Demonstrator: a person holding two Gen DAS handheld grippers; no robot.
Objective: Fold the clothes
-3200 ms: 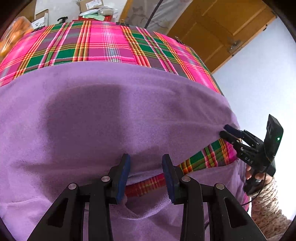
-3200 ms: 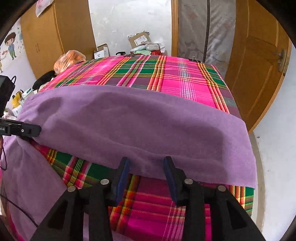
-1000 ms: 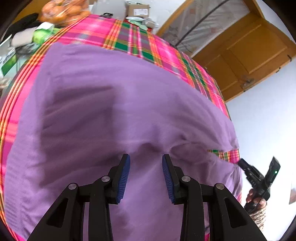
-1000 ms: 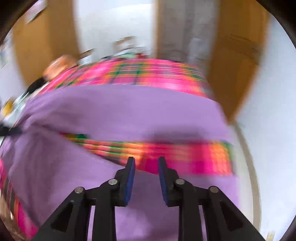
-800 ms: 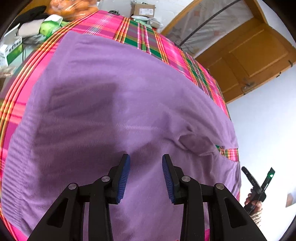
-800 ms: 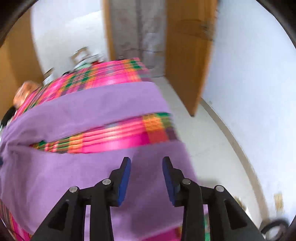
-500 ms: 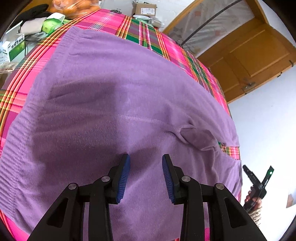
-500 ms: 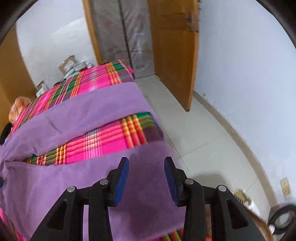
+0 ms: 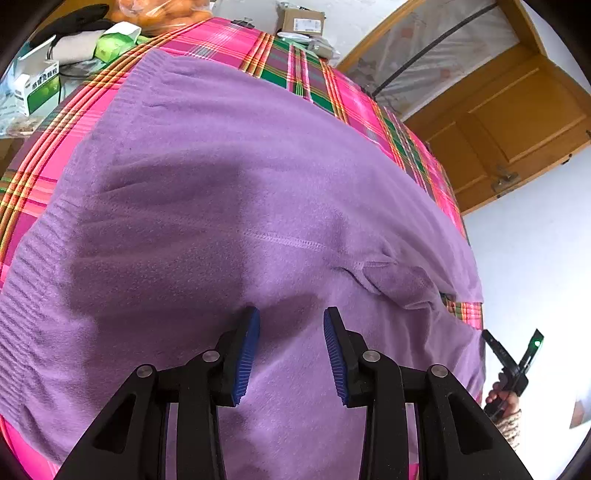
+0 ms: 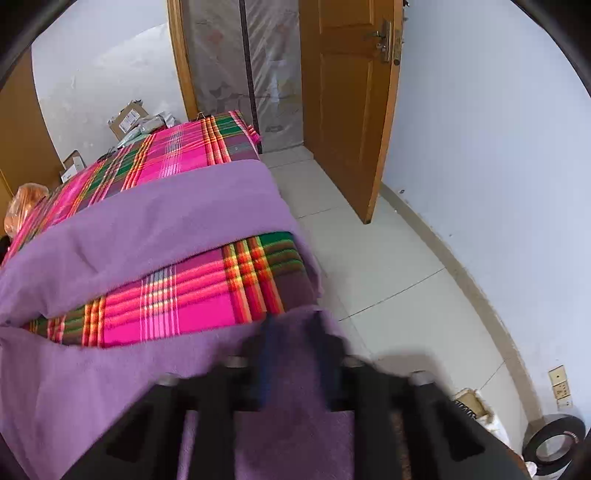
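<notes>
Left wrist view: purple garment (image 9: pixel 221 192) is lying spread over the plaid tablecloth (image 9: pixel 207 40), covering most of it, one flap doubled over so a plaid strip is showing at the right edge. Left gripper (image 9: pixel 291 350) is hovering over the fabric with its blue pads (image 9: pixel 245 347) spread apart — nothing between them. Right gripper (image 10: pixel 295 365) is sitting blurred at the garment's near corner by the table edge; can't tell how its fingers stand. Far side — orange bag (image 9: pixel 159 11), cardboard box (image 9: pixel 301 24). Wooden door (image 10: pixel 351 103) is standing open beyond.
</notes>
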